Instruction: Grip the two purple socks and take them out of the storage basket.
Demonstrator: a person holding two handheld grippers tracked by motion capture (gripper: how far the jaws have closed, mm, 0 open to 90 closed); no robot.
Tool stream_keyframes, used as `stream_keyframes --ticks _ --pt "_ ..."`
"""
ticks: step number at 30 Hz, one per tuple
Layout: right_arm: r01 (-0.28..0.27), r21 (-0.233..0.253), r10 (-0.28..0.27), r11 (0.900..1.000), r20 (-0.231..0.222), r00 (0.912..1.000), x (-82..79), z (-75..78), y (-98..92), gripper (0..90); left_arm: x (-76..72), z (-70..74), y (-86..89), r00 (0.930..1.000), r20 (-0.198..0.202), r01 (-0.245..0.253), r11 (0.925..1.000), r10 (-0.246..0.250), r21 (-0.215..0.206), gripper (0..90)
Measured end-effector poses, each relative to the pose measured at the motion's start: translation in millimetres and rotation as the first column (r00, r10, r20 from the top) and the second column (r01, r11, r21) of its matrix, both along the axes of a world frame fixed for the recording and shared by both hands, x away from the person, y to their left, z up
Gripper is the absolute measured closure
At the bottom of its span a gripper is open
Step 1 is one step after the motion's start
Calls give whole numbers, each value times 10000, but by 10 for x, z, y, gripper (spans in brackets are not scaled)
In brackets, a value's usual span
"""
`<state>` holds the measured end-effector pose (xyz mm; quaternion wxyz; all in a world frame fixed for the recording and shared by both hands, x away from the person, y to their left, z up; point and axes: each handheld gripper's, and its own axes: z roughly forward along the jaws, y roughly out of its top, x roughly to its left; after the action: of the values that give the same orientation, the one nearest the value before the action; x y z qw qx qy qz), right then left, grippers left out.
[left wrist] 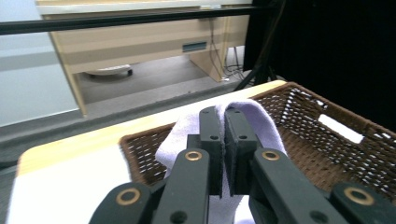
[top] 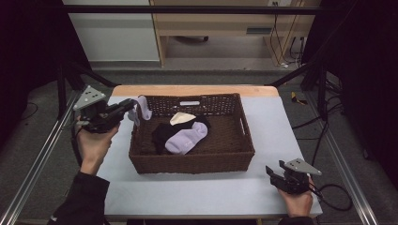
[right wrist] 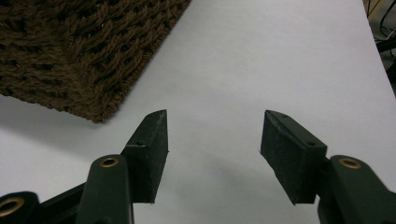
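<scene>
Basket (top: 192, 161) walls block mid table; open cloth (top: 197, 192) in front.

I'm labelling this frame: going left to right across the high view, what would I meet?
Left gripper shut on a lavender sock → black sock → lavender sock in the basket → basket's right wall → right gripper, jaws open.

table (top: 197, 192): pale grey top, wooden far edge | on it: brown wicker basket (top: 192, 161), centre-left
</scene>
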<state>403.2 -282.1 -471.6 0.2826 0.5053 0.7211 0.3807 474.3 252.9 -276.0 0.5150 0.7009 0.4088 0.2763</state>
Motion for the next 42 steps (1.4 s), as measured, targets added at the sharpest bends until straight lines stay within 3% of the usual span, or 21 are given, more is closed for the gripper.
stream_keyframes --ticks 7,13,20,29,33,35,37,39,40,41,42 --pt "19 40 -19 10000 -76 10000 -2 -1 5 416 -141 -68 341 9978 -5 -668 9977 668 143 862" --pt "-9 -29 9 10000 -38 10000 3 -9 6 416 -244 -246 596 9914 -179 -1293 9916 1294 64 862" --pt "5 -46 -5 10000 -68 10000 4 -14 12 414 -305 -614 847 9765 -655 -2059 9786 2051 -47 862" --pt "5 -8 -5 10000 -66 10000 2 -14 14 416 -320 -1085 963 9590 -1405 -2500 9682 2461 -105 862" --pt "-10 -8 10 10000 -40 10000 7 -15 13 415 -291 -1302 960 9481 -1955 -2487 9680 2506 347 860" --pt "-27 -7 27 10000 -28 10000 9 -17 14 415 -280 -1365 958 9463 -2018 -2462 9675 2528 572 859" --pt "-7 12 7 10000 -83 10000 9 -18 18 414 -274 -1417 951 9376 -2329 -2474 9660 2583 756 852" --pt "13 7 -13 10000 -116 9999 2 -26 19 412 -288 -1440 949 9428 -2241 -2319 9685 2469 913 796" --pt "53 -62 -54 10000 -103 9999 -1 -34 15 413 -298 -1435 966 9364 -2117 -2583 9581 2798 1239 750" --pt "166 1 -166 9999 -121 9998 -1 -42 5 422 -291 -1433 992 9314 -2346 -2687 9605 2784 728 713" --pt "200 191 -195 9996 -210 9996 22 -41 3 402 -270 -1425 1020 9355 -2822 -2258 9741 2128 -140 706"
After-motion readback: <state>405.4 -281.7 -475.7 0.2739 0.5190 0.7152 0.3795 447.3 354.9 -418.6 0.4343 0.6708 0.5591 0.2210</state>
